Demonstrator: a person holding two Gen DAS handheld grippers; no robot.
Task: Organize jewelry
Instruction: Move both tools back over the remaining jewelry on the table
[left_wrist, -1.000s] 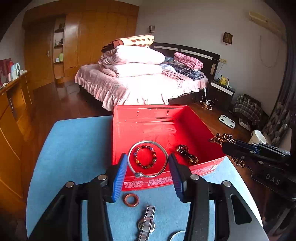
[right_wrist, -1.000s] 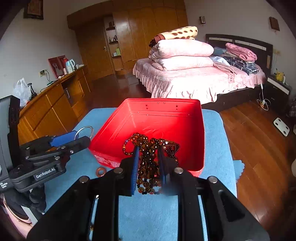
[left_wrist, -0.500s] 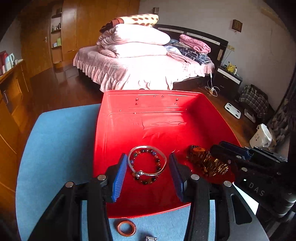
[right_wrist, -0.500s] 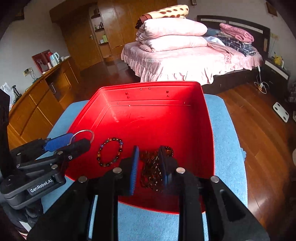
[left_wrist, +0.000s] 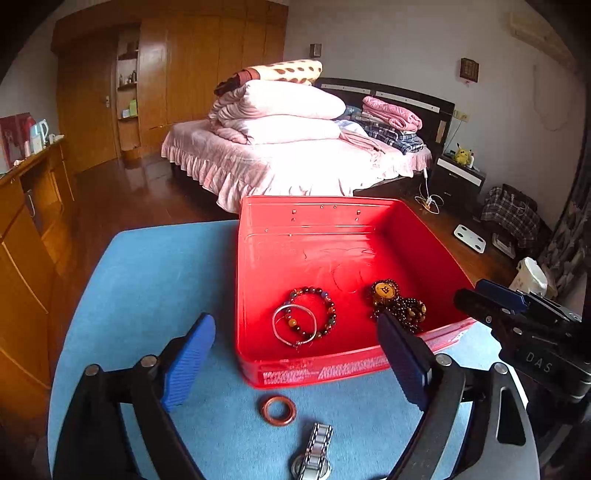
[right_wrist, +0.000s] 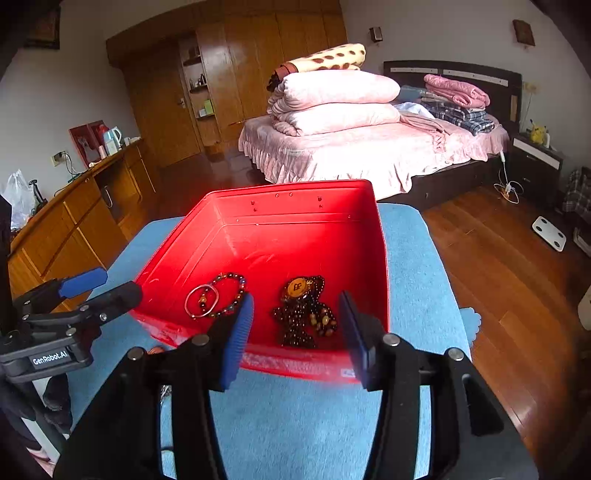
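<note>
Jewelry lies in the red box (left_wrist: 255, 280) on my blue mat (left_wrist: 155, 280): silver bangle (left_wrist: 294, 325) overlapping a beaded bracelet (left_wrist: 314, 312), dark bead necklace (right_wrist: 304, 312) beside them. My left gripper (left_wrist: 295, 363) is opening wide, my right gripper (right_wrist: 295, 332) opening too, both empty. Copper ring (left_wrist: 279, 405) and watch (left_wrist: 314, 458) rest on the mat before the box

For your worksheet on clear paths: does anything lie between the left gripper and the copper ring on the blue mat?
Nothing visible does. The copper ring lies on bare blue mat just ahead of the left gripper, whose jaws are opening, with nothing between them. The red tray sits beyond the ring, the watch nearer the camera.
</note>
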